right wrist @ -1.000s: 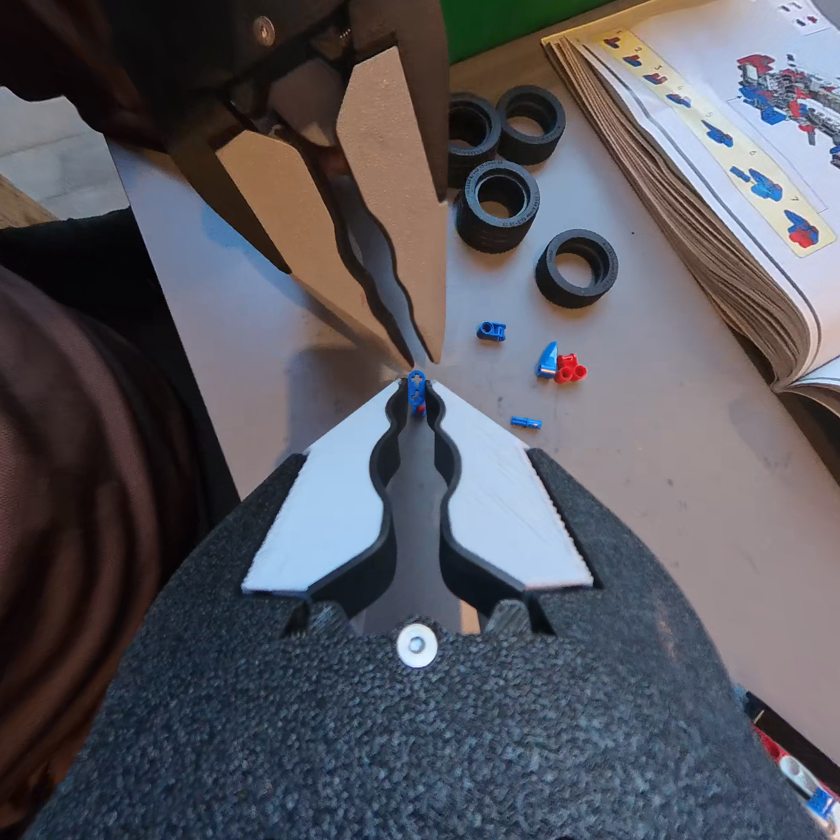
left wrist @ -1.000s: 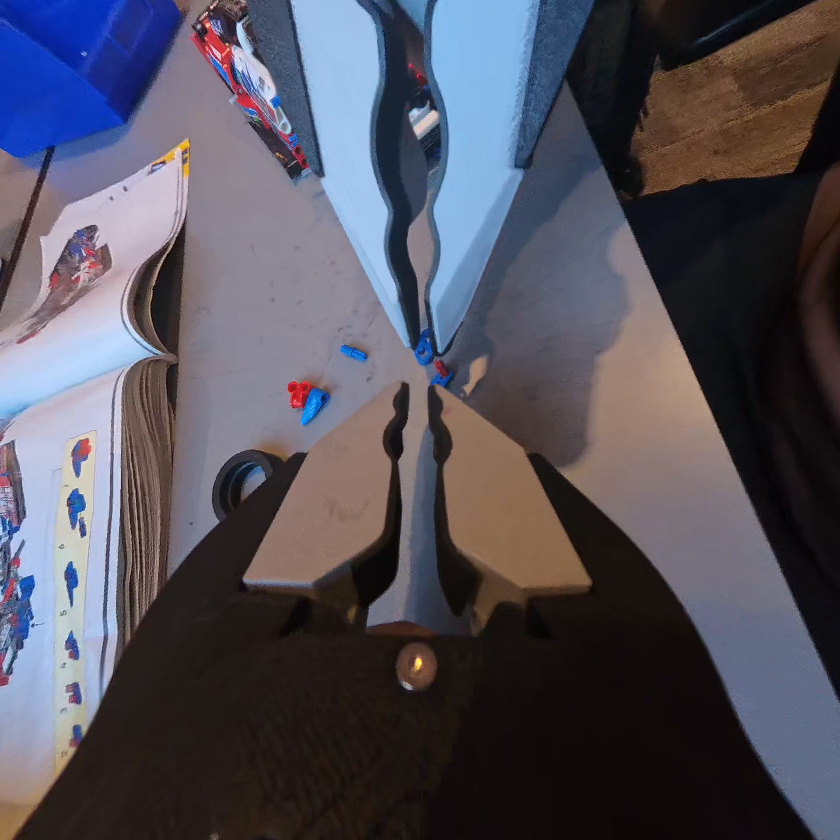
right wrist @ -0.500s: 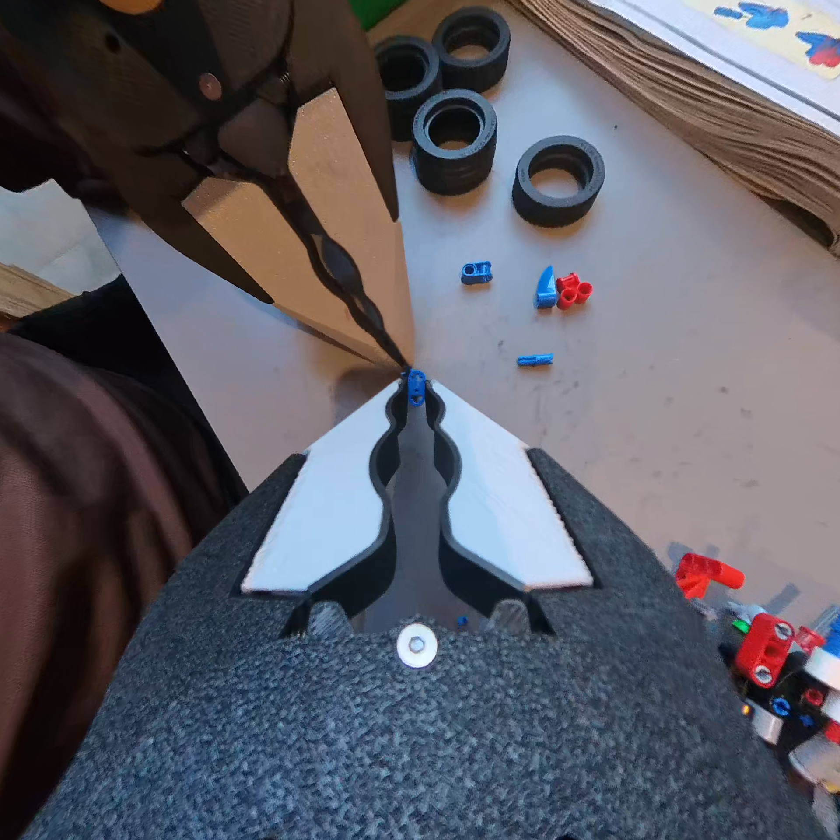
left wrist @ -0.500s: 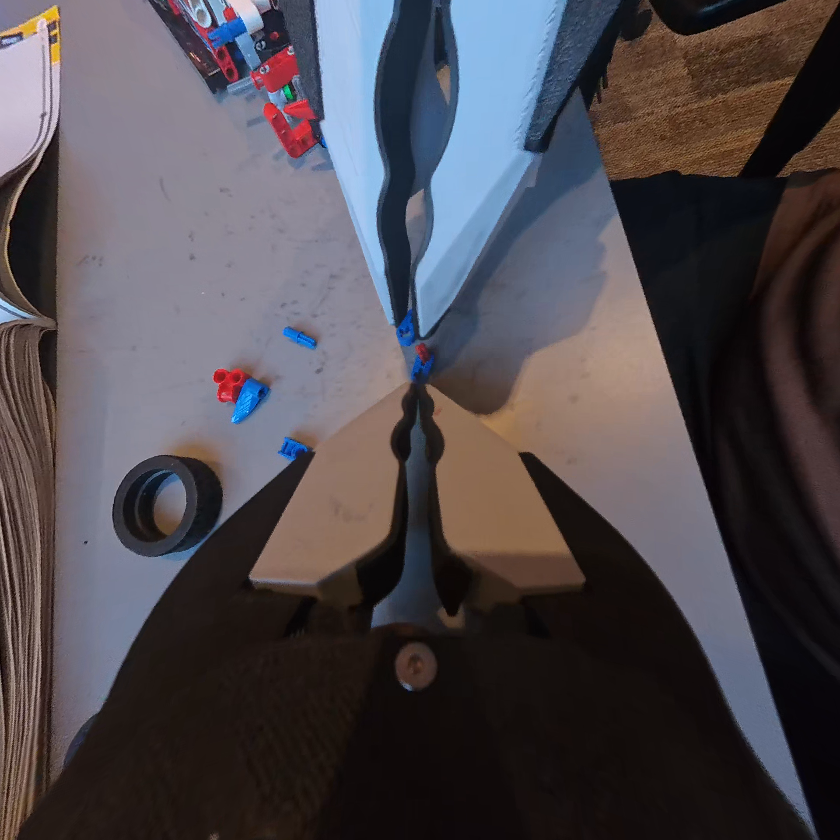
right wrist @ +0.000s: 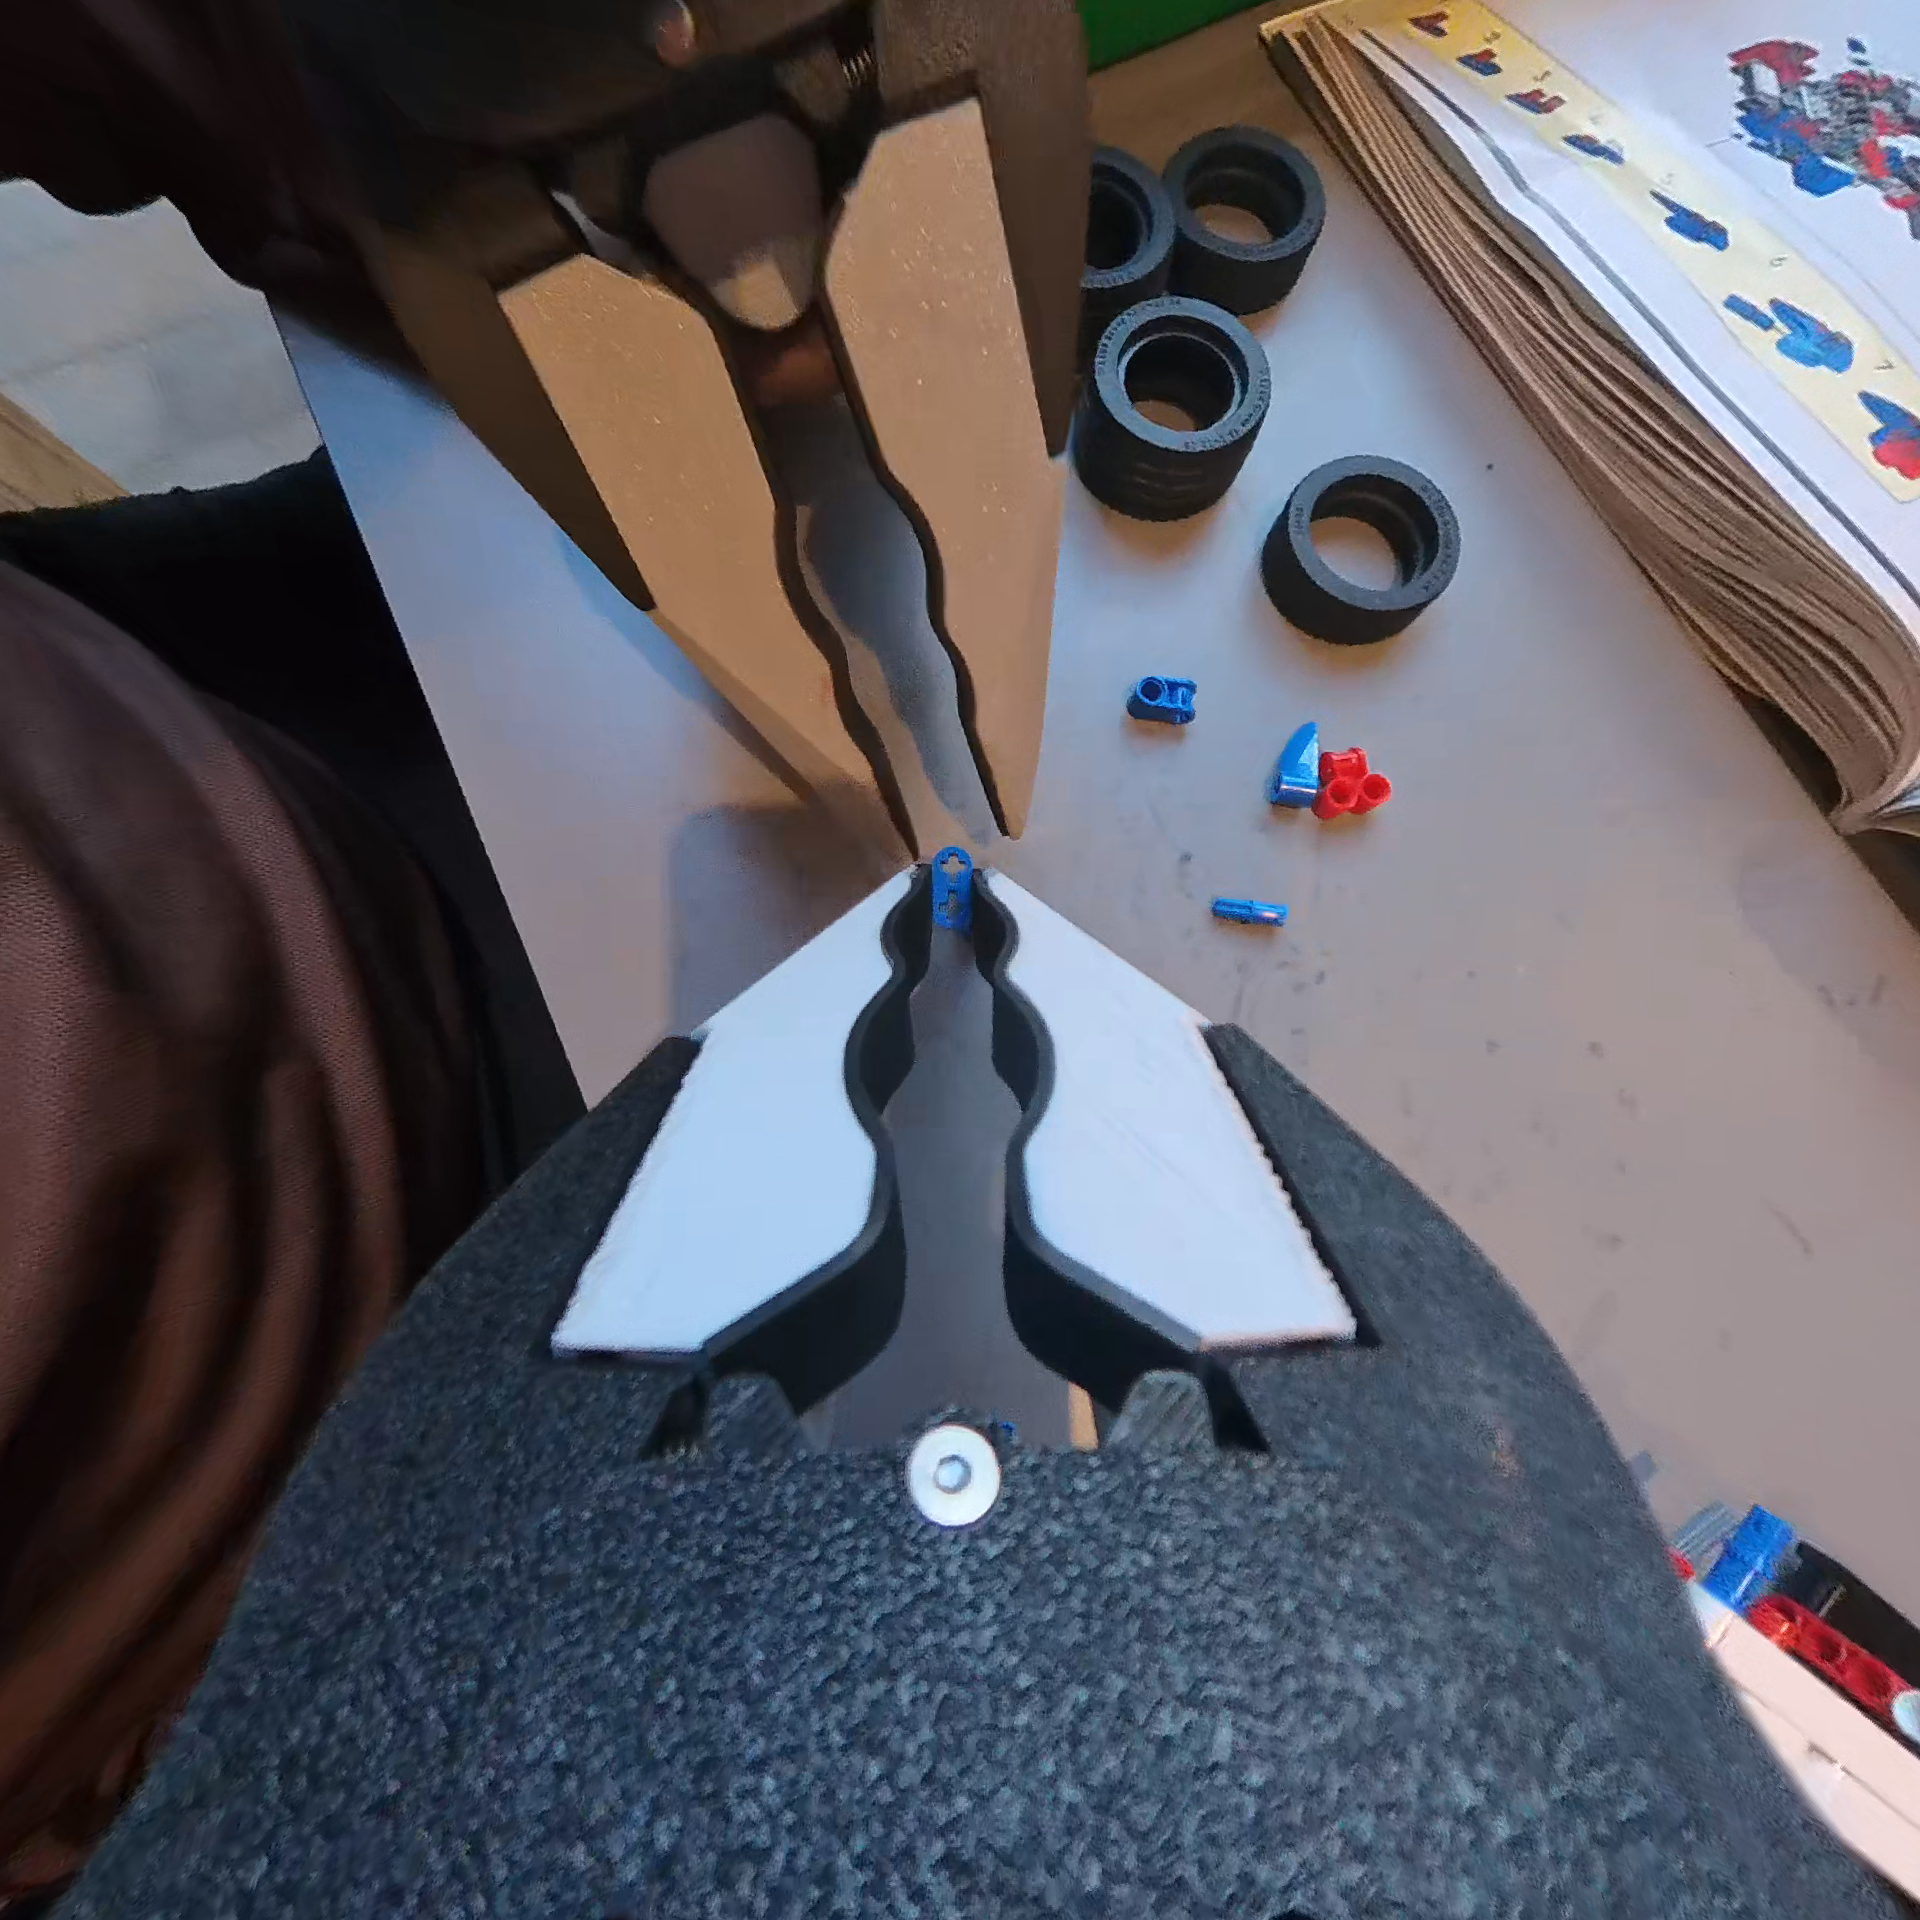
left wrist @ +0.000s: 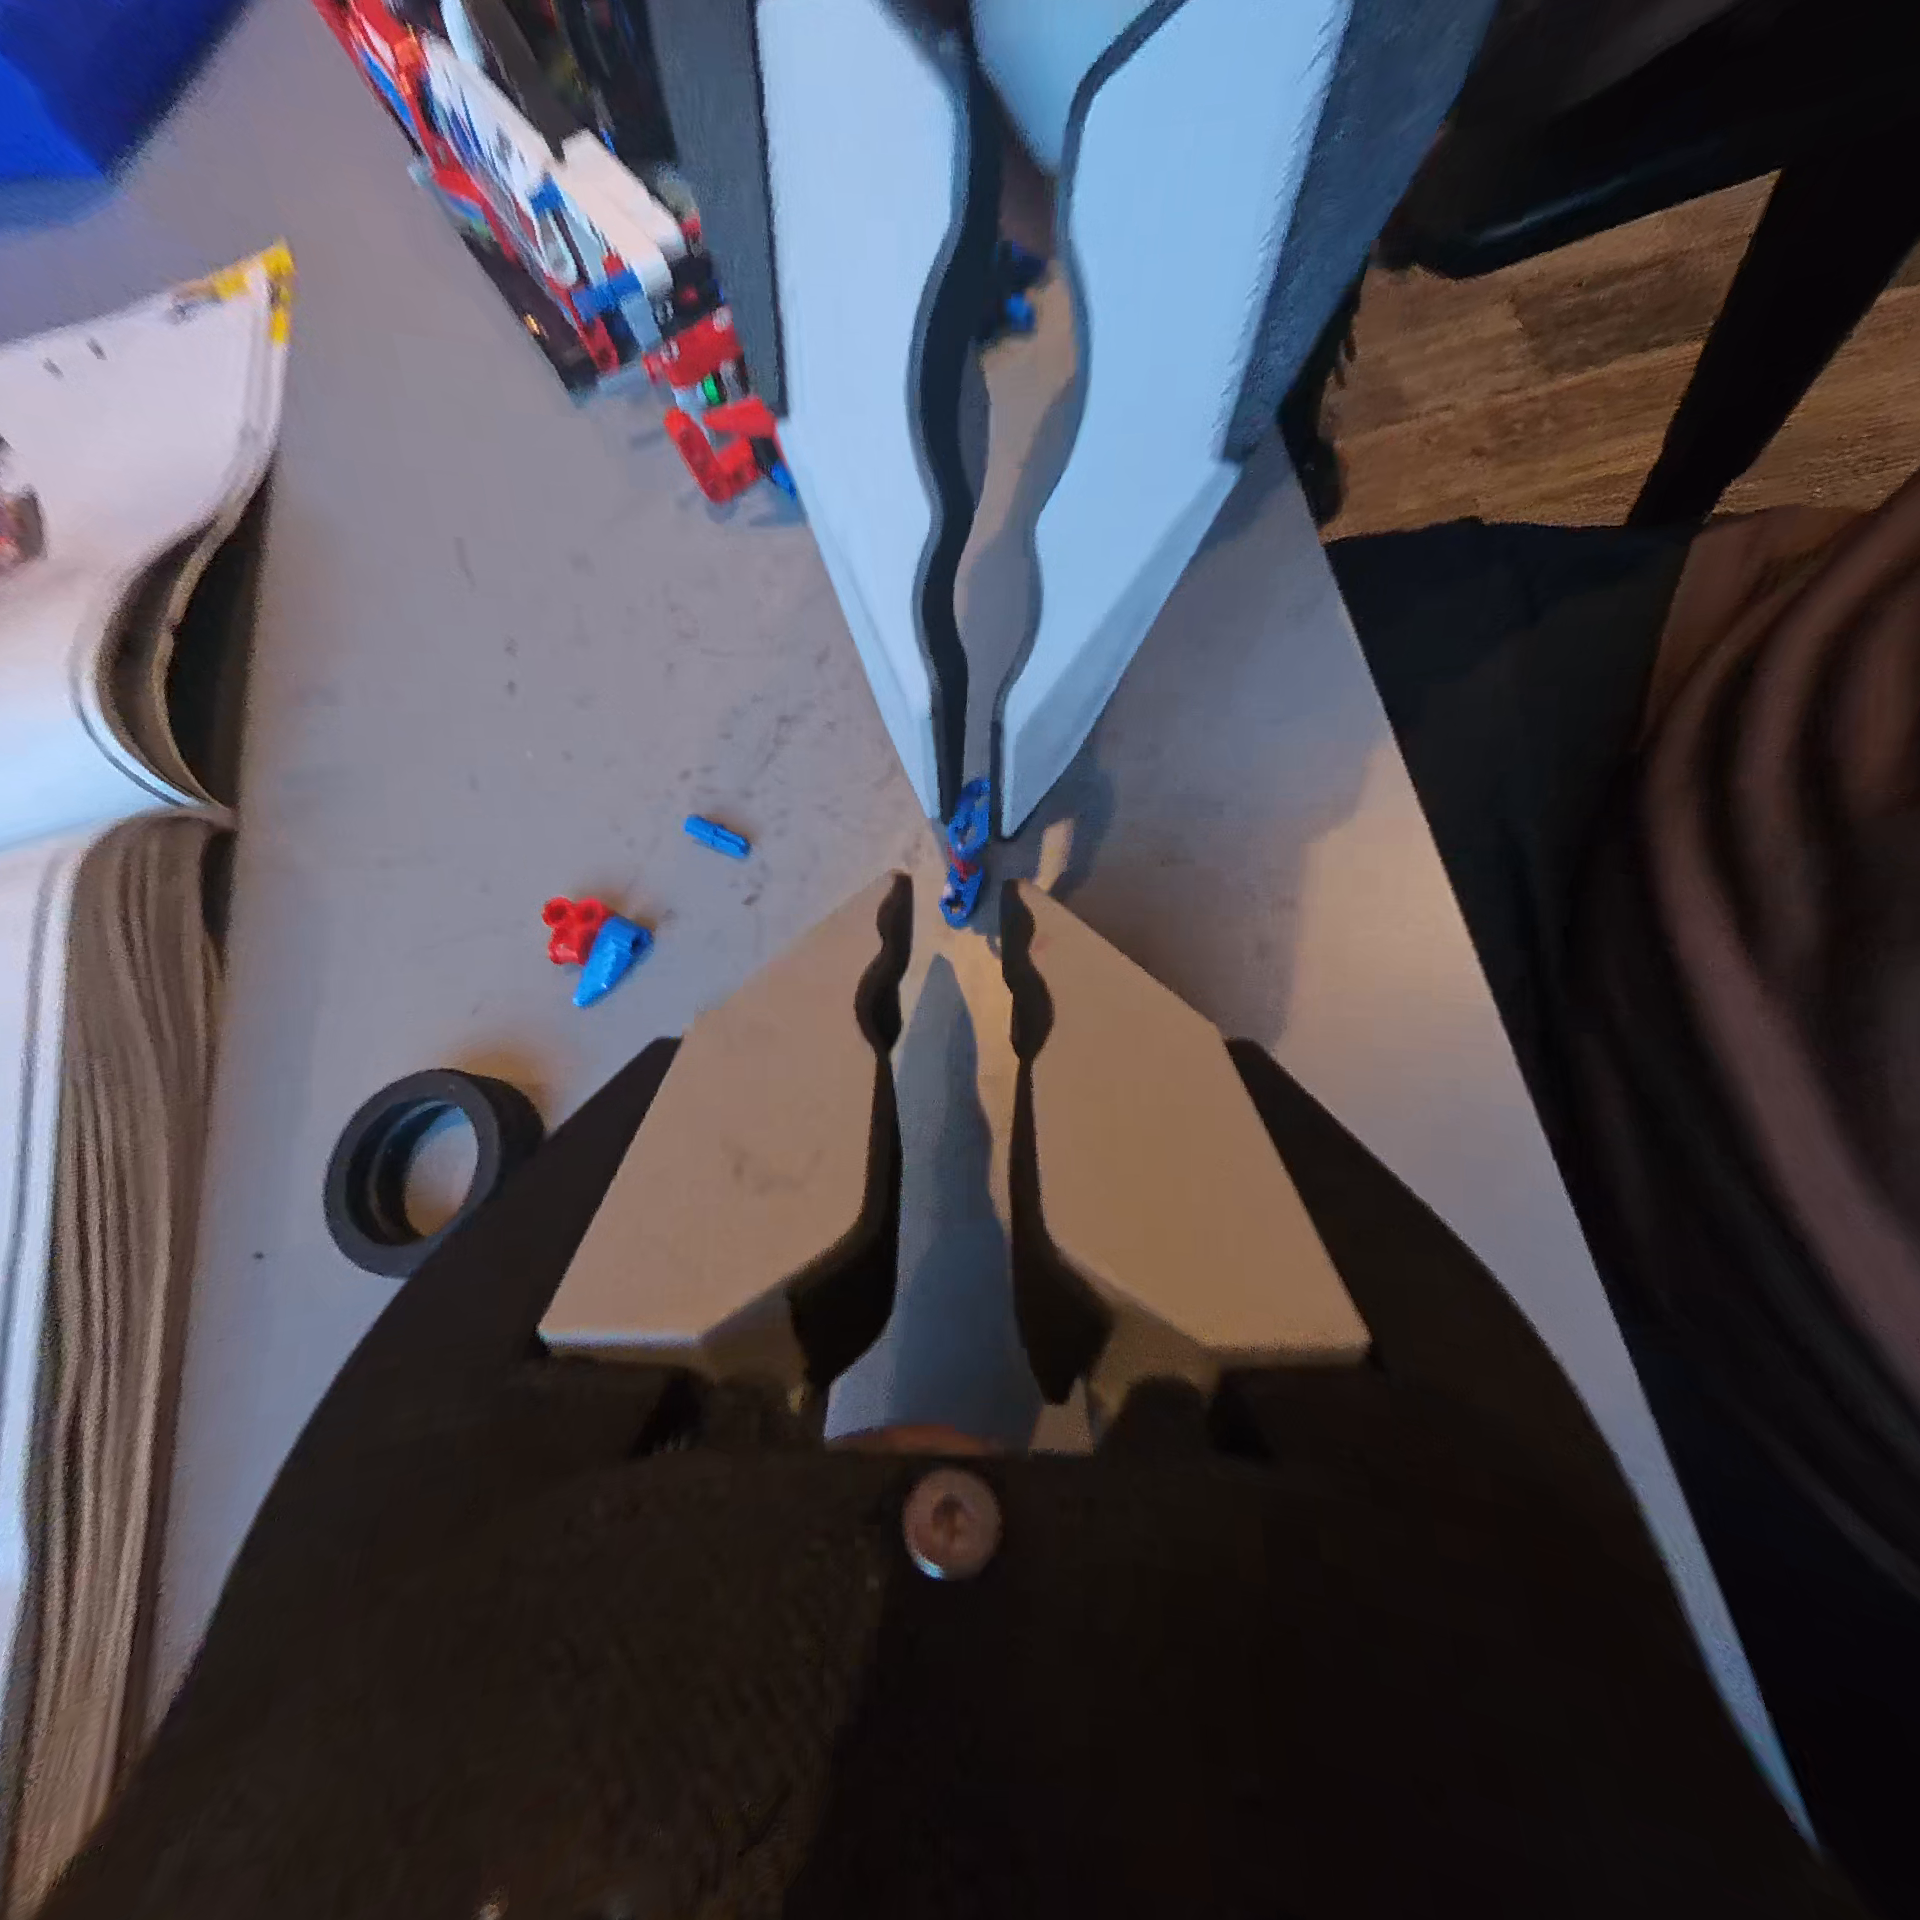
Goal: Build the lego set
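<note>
My right gripper (right wrist: 952, 883) is shut on a small thin blue Lego piece (right wrist: 952, 885), which stands upright between its white fingertips just above the grey table (right wrist: 1455, 1091). In the left wrist view the same piece (left wrist: 968, 831) hangs from the right gripper (left wrist: 971, 816), with a red bit and a second blue part below it. My left gripper (left wrist: 956, 896) faces it tip to tip. Its jaws are open, with a gap on each side of the piece's lower end. It also shows in the right wrist view (right wrist: 961, 831).
A blue connector (right wrist: 1162, 698), a blue curved piece (right wrist: 1294, 774) beside a red piece (right wrist: 1349, 784) and a blue pin (right wrist: 1249, 912) lie loose. Several black tyres (right wrist: 1361, 551) and an open instruction book (right wrist: 1662, 260) are beyond. A part-built model (left wrist: 582, 239) stands behind the right gripper. My two grippers' fingertips are within a few centimetres of each other. It is some 6 cm from my left tips to the blue connector (right wrist: 1162, 698).
My left jaws were shut at the blue piece's end half a second ago and have now opened. My right gripper has kept its hold on the piece.
</note>
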`<act>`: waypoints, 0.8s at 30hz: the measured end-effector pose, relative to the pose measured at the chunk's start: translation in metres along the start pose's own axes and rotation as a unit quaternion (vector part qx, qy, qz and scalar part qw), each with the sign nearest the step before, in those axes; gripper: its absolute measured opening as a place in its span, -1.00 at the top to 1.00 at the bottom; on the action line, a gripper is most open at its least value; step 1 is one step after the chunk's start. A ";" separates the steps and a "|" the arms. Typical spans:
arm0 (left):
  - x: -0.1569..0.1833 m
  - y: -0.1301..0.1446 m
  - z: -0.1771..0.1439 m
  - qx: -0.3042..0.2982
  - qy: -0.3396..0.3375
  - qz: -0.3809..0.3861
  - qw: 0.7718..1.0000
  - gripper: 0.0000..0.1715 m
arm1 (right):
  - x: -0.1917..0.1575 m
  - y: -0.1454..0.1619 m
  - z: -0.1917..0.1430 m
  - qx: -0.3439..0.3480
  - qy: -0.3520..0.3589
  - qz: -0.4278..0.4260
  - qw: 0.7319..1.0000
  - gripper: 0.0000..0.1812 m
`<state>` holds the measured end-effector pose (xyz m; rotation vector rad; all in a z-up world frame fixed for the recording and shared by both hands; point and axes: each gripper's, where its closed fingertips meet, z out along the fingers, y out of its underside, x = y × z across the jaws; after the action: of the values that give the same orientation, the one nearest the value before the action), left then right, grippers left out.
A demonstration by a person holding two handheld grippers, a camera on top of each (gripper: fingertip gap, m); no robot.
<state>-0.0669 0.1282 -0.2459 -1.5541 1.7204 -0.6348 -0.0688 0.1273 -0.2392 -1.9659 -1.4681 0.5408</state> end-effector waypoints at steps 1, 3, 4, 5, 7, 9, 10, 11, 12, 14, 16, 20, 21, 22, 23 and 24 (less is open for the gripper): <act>0.001 -0.003 -0.002 0.009 -0.003 0.011 1.000 0.85 | 0.000 0.000 0.001 -0.001 -0.002 -0.001 1.000 0.92; 0.003 -0.006 -0.004 0.019 -0.004 0.023 1.000 0.86 | -0.001 -0.001 0.000 -0.001 -0.007 -0.006 1.000 0.92; 0.002 -0.005 -0.003 0.018 -0.006 0.023 1.000 0.88 | -0.002 -0.002 0.000 -0.001 -0.010 -0.010 1.000 0.92; 0.002 -0.004 -0.003 0.014 -0.006 0.022 1.000 0.89 | -0.003 -0.002 -0.001 -0.001 -0.013 -0.015 1.000 0.92; 0.002 -0.004 -0.002 0.014 -0.005 0.023 1.000 0.93 | -0.004 -0.003 -0.001 -0.004 -0.013 -0.024 1.000 0.92; 0.004 -0.007 -0.004 0.023 -0.002 0.026 0.999 0.95 | -0.003 -0.002 -0.001 -0.010 -0.011 -0.033 0.999 0.92; 0.004 -0.008 -0.005 0.027 0.002 0.024 0.999 0.94 | -0.003 -0.001 -0.001 -0.012 -0.009 -0.037 0.999 0.92; 0.004 -0.008 -0.006 0.028 0.003 0.022 0.999 0.93 | -0.003 -0.002 -0.001 -0.013 -0.010 -0.039 0.999 0.92; 0.004 -0.008 -0.006 0.028 0.001 0.020 0.999 0.93 | -0.003 -0.002 0.000 -0.012 -0.011 -0.041 0.999 0.92; 0.004 -0.007 -0.005 0.025 0.002 0.019 0.999 0.93 | -0.004 -0.004 0.000 -0.011 -0.011 -0.042 0.999 0.92; 0.005 -0.007 -0.005 0.024 0.003 0.020 0.999 0.93 | -0.003 -0.005 0.001 -0.012 -0.008 -0.048 0.999 0.92; 0.005 -0.005 -0.005 0.019 -0.002 0.027 0.999 0.94 | -0.004 -0.006 0.002 -0.020 -0.004 -0.058 0.998 0.92; 0.005 -0.006 -0.005 0.019 -0.003 0.029 0.999 0.94 | -0.004 -0.006 0.002 -0.021 -0.004 -0.059 0.998 0.92; 0.005 -0.006 -0.006 0.020 -0.005 0.031 0.999 0.94 | -0.005 -0.006 0.001 -0.020 -0.003 -0.060 0.998 0.92; 0.004 -0.006 -0.006 0.020 -0.008 0.033 0.999 0.96 | -0.004 -0.007 0.001 -0.019 -0.002 -0.061 0.998 0.92; 0.003 -0.006 -0.006 0.021 -0.012 0.034 0.999 0.96 | -0.004 -0.008 0.001 -0.017 -0.001 -0.060 0.998 0.92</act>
<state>-0.0681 0.1237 -0.2378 -1.4628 1.7228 -0.6122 -0.0759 0.1252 -0.2348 -1.8882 -1.5935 0.4677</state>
